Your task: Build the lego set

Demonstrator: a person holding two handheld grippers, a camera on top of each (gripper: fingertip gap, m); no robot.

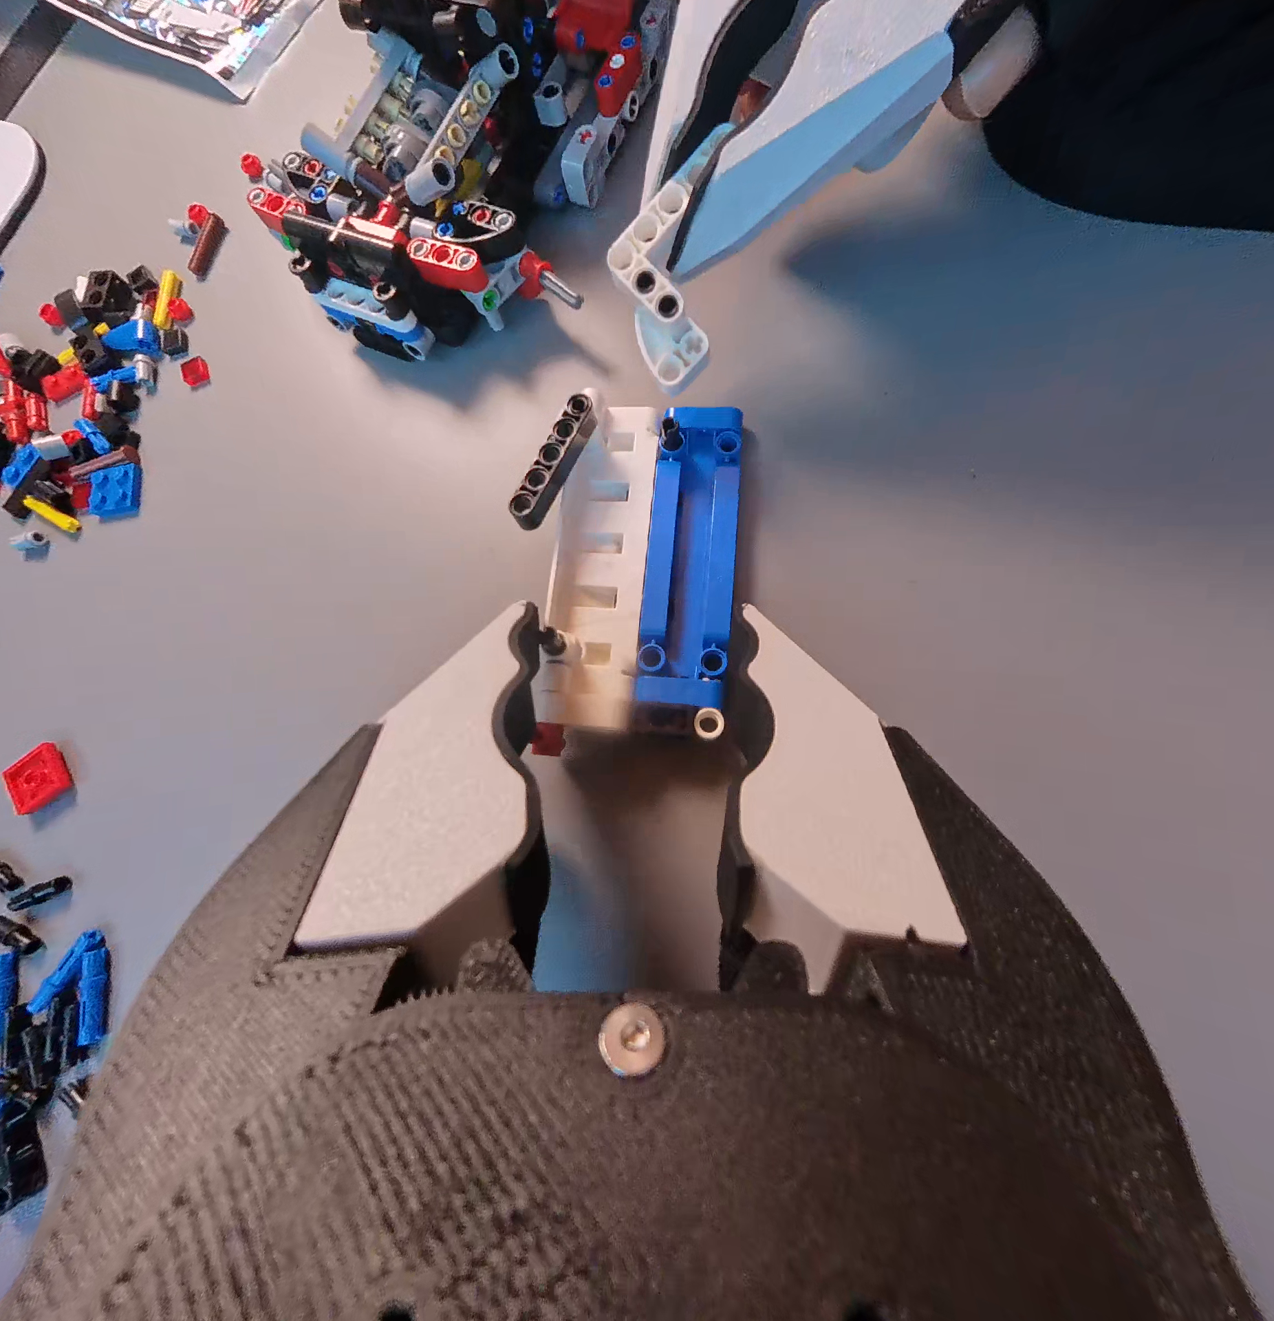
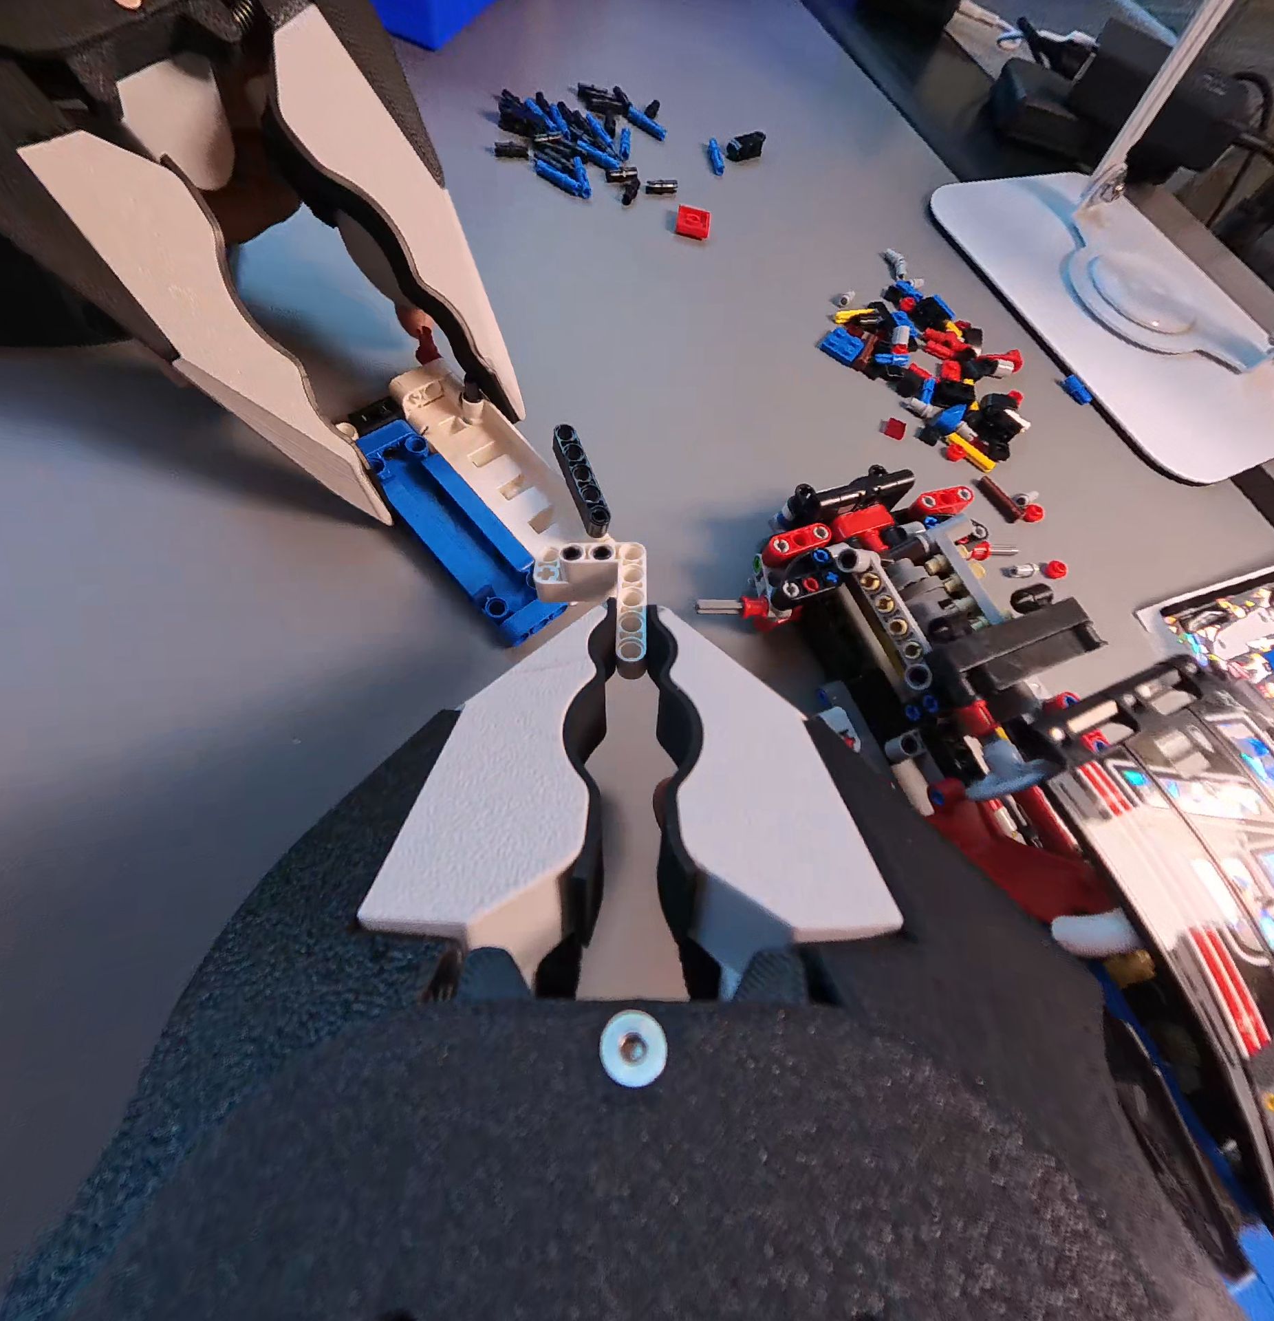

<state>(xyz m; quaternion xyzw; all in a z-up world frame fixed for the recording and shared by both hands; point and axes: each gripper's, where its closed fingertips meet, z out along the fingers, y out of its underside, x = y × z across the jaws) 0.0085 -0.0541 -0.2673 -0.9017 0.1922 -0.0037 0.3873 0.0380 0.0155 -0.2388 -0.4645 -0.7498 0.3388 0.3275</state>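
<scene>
My left gripper [image 1: 638,629] is shut on the near end of a blue and white panel assembly [image 1: 655,543], which rests on the grey table; it also shows in the right wrist view [image 2: 470,515]. A black beam [image 1: 552,461] sits along its white side. My right gripper [image 2: 630,618] is shut on a white L-shaped beam [image 2: 620,579], holding its short arm against the far end of the blue panel. The white beam also shows in the left wrist view [image 1: 655,286], held by the other gripper [image 1: 763,143].
A partly built red, black and grey vehicle [image 1: 420,179] [image 2: 906,586] stands beside the work spot. Loose mixed bricks [image 1: 62,407] [image 2: 927,372], a pile of blue and black pins [image 2: 584,139], a red tile [image 1: 37,778], a monitor stand base [image 2: 1120,314] and a glossy sticker sheet [image 2: 1227,643] lie around. There is about 9 cm between the tips of the two grippers. The left tips stand about 15 cm off the red tile [image 1: 37,778]. The right camera catches it too, in the right wrist view [image 2: 693,223].
</scene>
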